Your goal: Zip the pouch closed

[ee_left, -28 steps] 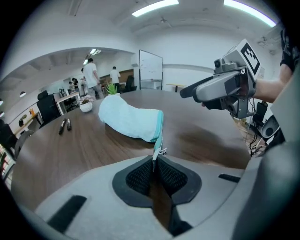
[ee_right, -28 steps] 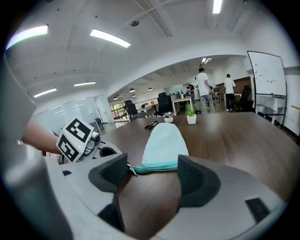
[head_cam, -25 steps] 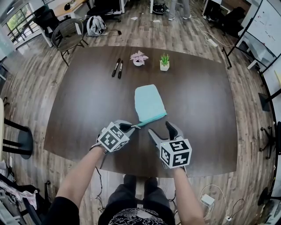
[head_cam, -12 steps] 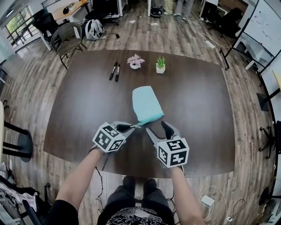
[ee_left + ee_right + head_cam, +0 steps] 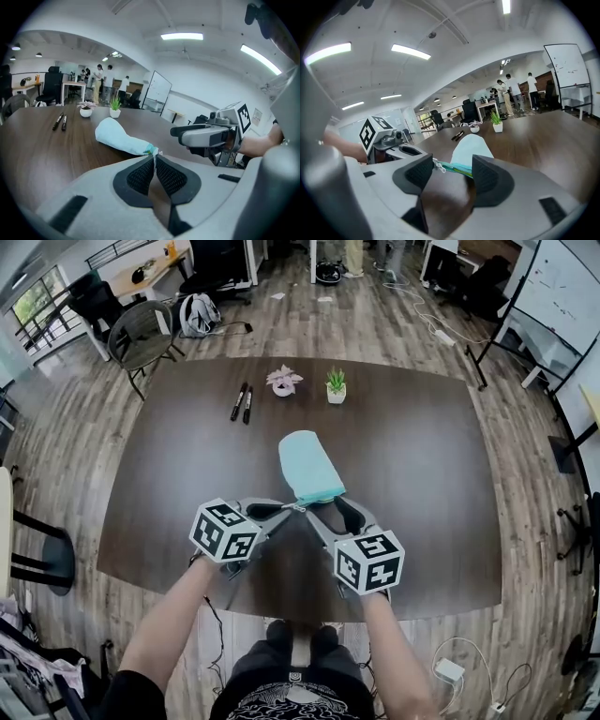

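A light teal pouch (image 5: 307, 468) lies mid-table on the dark wooden table (image 5: 422, 465), with its zipper end toward me. My left gripper (image 5: 289, 509) is shut on the small zipper pull (image 5: 158, 152) at the pouch's near corner; the pads (image 5: 140, 176) meet with no gap. My right gripper (image 5: 330, 509) is just right of it. Its jaws are closing, and the pouch's teal zipper edge (image 5: 457, 168) lies between them. A gap shows beside the left pad (image 5: 417, 173). In the left gripper view the pouch (image 5: 117, 136) stretches away and the right gripper (image 5: 206, 136) is at the right.
Two black markers (image 5: 241, 401), a small pink plant (image 5: 283, 381) and a small green plant (image 5: 335, 385) stand at the table's far side. A chair (image 5: 141, 329) is beyond the far left corner. The near table edge (image 5: 281, 610) runs under my forearms.
Both grippers have risen and drawn together at the pouch's near end. The right gripper's jaws have narrowed and now straddle the zipper edge. The left stays shut on the pull.
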{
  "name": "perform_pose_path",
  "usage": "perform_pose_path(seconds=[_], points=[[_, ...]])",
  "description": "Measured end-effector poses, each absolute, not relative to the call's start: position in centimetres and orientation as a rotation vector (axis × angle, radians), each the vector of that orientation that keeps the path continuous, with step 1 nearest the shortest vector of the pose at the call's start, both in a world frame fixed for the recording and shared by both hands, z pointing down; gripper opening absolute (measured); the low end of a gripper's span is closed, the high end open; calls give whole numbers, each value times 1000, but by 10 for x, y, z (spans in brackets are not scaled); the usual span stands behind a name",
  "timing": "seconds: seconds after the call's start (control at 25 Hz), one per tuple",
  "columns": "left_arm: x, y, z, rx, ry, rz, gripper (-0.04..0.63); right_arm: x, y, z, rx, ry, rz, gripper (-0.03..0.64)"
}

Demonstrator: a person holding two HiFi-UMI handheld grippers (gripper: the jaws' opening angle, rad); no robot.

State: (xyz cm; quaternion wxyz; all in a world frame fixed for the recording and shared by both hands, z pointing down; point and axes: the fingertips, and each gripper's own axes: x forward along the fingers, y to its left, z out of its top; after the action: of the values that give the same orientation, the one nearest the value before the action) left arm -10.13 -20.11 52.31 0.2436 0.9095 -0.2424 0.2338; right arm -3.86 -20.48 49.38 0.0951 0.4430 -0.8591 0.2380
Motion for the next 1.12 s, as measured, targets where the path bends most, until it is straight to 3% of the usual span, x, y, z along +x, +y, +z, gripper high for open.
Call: perform_pose_path(seconds=[1.12], points=[[-98, -195, 504, 2425, -558, 434, 23, -79, -194, 509, 1081, -2739, 1102, 112]])
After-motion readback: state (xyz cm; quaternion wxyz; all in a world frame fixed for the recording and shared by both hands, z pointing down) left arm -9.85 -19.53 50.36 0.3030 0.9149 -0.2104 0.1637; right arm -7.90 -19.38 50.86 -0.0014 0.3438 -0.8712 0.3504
